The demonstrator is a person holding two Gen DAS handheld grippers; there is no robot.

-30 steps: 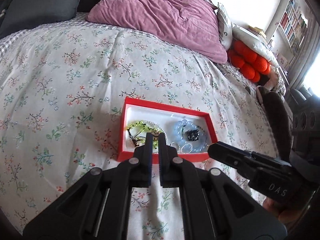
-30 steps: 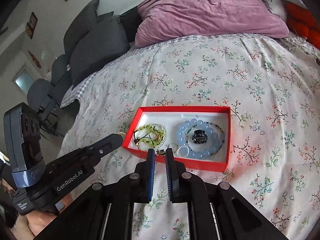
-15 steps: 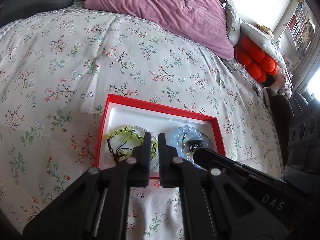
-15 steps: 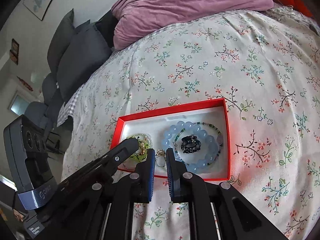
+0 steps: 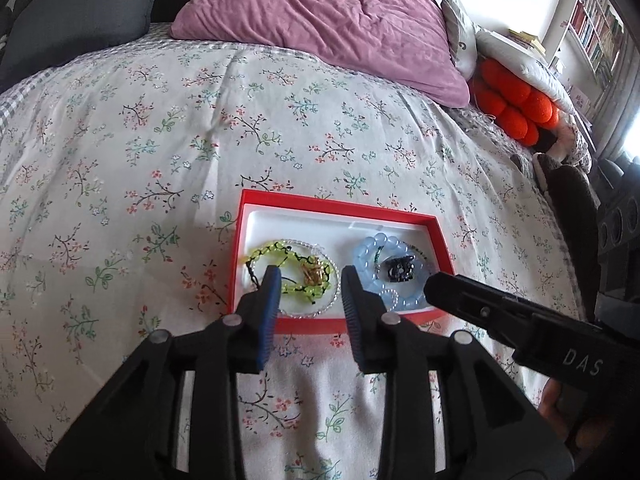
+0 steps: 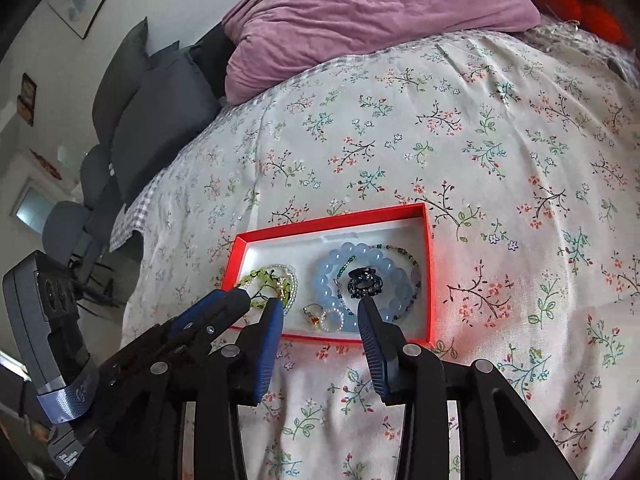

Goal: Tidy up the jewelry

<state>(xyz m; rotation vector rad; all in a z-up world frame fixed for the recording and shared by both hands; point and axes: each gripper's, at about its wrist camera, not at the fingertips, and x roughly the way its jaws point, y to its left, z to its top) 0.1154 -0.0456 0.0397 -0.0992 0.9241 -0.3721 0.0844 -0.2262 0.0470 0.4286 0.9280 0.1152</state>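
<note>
The red jewelry box (image 5: 340, 324) lies on the floral bedspread (image 5: 160, 140) of a bed, below a purple pillow (image 5: 320, 12). Left tongs (image 5: 308, 276) and right tongs (image 6: 320, 306) are opening, holding nothing.

I see a mauve pillow (image 5: 320, 20) on the floral bedspread (image 5: 160, 140), grey cushions (image 6: 156, 108) alongside, and an orange cushion (image 5: 516, 108) beyond.

Two wrist views, angled down over the bed, near, sharing the red box (image 5: 338, 205) (image 6: 428, 280).
</note>
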